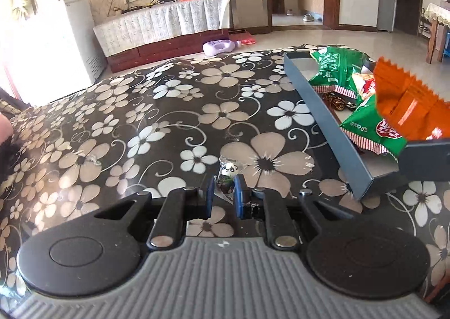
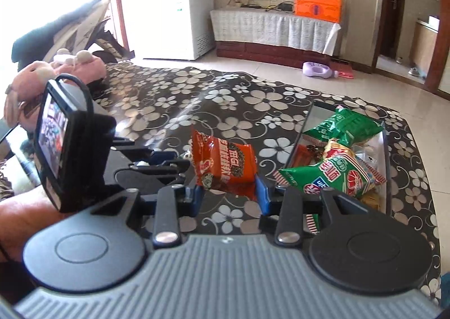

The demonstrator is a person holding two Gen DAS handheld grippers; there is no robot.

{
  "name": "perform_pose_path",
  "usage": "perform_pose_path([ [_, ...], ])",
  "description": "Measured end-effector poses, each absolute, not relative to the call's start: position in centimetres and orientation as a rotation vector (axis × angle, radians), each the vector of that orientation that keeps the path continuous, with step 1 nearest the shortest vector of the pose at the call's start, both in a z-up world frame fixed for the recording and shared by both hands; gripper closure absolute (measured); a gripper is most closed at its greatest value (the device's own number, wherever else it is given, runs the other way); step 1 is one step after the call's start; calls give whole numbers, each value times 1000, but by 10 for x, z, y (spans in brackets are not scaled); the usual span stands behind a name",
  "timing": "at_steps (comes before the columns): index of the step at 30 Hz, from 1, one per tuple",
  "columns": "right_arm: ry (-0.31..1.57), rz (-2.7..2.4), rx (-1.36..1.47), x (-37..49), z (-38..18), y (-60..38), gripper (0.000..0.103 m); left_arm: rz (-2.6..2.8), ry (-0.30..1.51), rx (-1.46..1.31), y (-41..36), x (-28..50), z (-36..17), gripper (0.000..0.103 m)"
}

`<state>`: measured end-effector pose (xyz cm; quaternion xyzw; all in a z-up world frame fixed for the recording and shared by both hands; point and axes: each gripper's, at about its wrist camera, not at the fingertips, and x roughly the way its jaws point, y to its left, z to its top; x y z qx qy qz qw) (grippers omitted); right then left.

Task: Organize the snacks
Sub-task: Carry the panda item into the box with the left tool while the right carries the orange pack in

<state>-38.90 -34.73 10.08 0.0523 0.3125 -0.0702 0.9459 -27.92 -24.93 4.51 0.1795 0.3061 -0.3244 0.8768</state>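
Observation:
My left gripper [image 1: 222, 196] is shut on a small panda-print candy [image 1: 227, 175], held just above the flowered tablecloth [image 1: 140, 122]. My right gripper [image 2: 229, 192] is shut on an orange snack packet [image 2: 225, 167], held above the table left of the grey tray [image 2: 389, 178]. The same packet [image 1: 407, 105] shows at the right edge of the left wrist view, over the tray [image 1: 323, 110]. The tray holds green snack bags [image 2: 332, 175] [image 1: 334, 65] and other small packets.
The left gripper body with its screen [image 2: 56, 139] stands left of my right gripper. Pink plush toys [image 2: 56, 71] lie at the table's far left. A TV cabinet [image 1: 163, 26], a white freezer [image 2: 180, 18] and a purple bottle [image 2: 317, 68] on the floor stand beyond the table.

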Motion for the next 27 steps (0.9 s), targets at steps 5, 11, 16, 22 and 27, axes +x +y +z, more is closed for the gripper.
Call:
perform_pose_path([
  [5, 632, -162, 120, -392, 94, -354, 62, -695, 611, 388, -255, -283, 46, 85],
  [11, 602, -184, 137, -398, 92, -362, 62, -711, 601, 382, -261, -288, 48, 85],
  [16, 579, -202, 147, -403, 89, -368, 62, -719, 573, 389, -267, -294, 50, 85],
  [22, 546, -226, 130, -409, 91, -375, 62, -739, 550, 377, -277, -300, 54, 85],
  [27, 528, -262, 124, -415, 91, -383, 62, -765, 525, 369, -285, -304, 58, 85],
])
